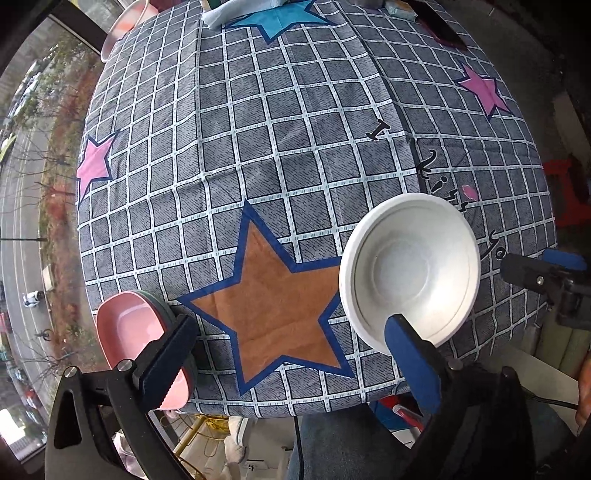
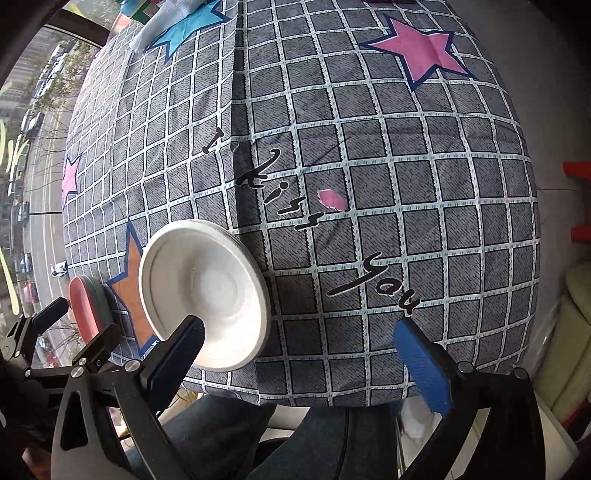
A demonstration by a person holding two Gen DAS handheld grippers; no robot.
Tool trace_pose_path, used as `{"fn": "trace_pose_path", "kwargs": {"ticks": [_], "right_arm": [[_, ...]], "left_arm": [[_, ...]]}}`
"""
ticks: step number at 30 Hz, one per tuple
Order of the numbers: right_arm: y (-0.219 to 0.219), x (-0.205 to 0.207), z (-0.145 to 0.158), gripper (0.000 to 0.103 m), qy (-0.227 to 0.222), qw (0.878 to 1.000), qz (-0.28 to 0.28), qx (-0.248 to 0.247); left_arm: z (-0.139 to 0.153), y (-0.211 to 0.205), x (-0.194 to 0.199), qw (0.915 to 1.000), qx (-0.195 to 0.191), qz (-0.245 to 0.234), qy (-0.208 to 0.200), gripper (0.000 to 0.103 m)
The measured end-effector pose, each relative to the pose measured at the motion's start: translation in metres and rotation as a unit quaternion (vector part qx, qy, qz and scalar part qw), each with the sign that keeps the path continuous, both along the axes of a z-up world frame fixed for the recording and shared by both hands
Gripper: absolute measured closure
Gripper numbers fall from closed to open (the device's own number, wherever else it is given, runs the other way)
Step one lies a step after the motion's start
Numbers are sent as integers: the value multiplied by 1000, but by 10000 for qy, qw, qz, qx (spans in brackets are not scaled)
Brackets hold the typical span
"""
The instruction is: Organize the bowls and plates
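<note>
A stack of white bowls stands near the table's front edge, right of the brown star; it also shows in the right wrist view. A stack of plates, pink on top, sits at the front left corner, also in the right wrist view. My left gripper is open and empty above the front edge, one finger over the pink plates, the other over the bowl rim. My right gripper is open and empty, just right of the bowls.
The table wears a grey checked cloth with coloured stars. A light blue folded cloth and a clear pink-tinted dish lie at the far edge. A window is at the left, a red stool at the right.
</note>
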State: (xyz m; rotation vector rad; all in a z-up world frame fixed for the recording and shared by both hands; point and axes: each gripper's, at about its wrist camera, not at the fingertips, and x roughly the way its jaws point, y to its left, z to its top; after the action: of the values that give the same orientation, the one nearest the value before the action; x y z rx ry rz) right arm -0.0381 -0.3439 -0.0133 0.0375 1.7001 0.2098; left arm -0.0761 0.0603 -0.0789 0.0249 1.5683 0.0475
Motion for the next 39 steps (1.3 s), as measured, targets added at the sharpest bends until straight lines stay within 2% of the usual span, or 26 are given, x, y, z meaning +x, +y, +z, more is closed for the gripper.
{"fn": "trace_pose_path", "kwargs": {"ticks": [4, 11, 21, 39], "right_arm": [[-3, 2, -1, 0, 79, 9998, -104, 120], [-25, 4, -18, 0, 480, 9954, -668, 496], [-40, 9, -24, 0, 618, 9920, -898, 630], [-49, 11, -29, 0, 658, 9890, -1111, 723]], "left_arm": [[0, -8, 0, 9994, 265, -223, 82, 1], [-8, -14, -4, 9964, 556, -508, 378, 1], [-6, -9, -3, 9931, 963, -480, 469, 1], [-6, -9, -4, 9913, 1103, -542, 471, 1]]}}
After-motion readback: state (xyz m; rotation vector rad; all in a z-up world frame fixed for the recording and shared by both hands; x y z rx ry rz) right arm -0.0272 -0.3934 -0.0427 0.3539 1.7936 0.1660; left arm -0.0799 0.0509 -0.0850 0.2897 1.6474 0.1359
